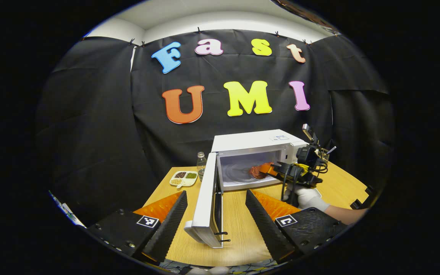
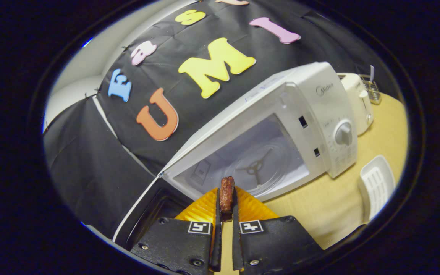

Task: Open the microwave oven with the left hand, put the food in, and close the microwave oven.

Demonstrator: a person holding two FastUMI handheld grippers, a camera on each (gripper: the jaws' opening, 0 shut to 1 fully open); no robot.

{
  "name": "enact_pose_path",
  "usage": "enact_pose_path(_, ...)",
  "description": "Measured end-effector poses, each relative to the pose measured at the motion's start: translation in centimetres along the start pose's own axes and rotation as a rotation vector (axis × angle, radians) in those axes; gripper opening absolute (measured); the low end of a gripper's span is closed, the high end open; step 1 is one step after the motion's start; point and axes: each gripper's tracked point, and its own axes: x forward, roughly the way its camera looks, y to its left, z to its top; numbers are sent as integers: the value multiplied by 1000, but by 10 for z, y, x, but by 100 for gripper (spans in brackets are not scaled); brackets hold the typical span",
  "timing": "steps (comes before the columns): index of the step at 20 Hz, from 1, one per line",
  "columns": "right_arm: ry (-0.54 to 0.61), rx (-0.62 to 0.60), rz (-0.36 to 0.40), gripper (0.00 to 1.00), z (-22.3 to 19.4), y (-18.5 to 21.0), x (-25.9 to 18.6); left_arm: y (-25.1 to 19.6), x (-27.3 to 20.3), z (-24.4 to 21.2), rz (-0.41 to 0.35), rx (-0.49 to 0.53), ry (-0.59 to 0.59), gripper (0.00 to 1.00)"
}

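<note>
White and boxy, the microwave point(image 1: 256, 158) stands on the wooden table point(image 1: 239, 217) with its door point(image 1: 206, 198) swung wide toward us on its left side. We hold the left gripper point(image 1: 216, 214) in front of the microwave, low over the table, its fingers spread well apart with the door's free edge between them, touching neither as far as we can tell. Our right gripper point(image 2: 225, 214) has its fingers closed tight on a flat reddish-brown piece of food point(image 2: 227, 196), held on edge at the mouth of the microwave. In the left gripper view, that food point(image 1: 258, 170) sits just inside the opening, above the glass turntable point(image 2: 260, 168). Left of the microwave lie a small divided dish point(image 1: 183, 178) and a clear bottle point(image 1: 201, 162). Right of the microwave, we see a white toaster point(image 2: 357, 101), and a white ribbed tray point(image 2: 376, 183) nearer us.
</note>
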Motion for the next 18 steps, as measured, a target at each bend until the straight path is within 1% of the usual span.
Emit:
enact_pose_path(3,-44,124,-60,14,-19,-8,36,9,-1,-9,-3,-10,13,95)
enact_pose_path(5,-63,177,-73,14,-29,-11,55,16,1,-14,-1,-12,24,95)
enact_pose_path(9,-105,252,-113,14,-34,-18,90,27,2,-21,5,-7,39,95)
enact_pose_path(11,-137,279,-116,14,-29,-20,102,30,3,-22,3,-8,43,95)
enact_pose_path(15,-189,240,-143,14,-17,-26,123,34,4,-25,0,-10,44,95)
enact_pose_path(18,-218,138,-202,17,-17,-37,123,36,6,-26,-3,-18,47,95)
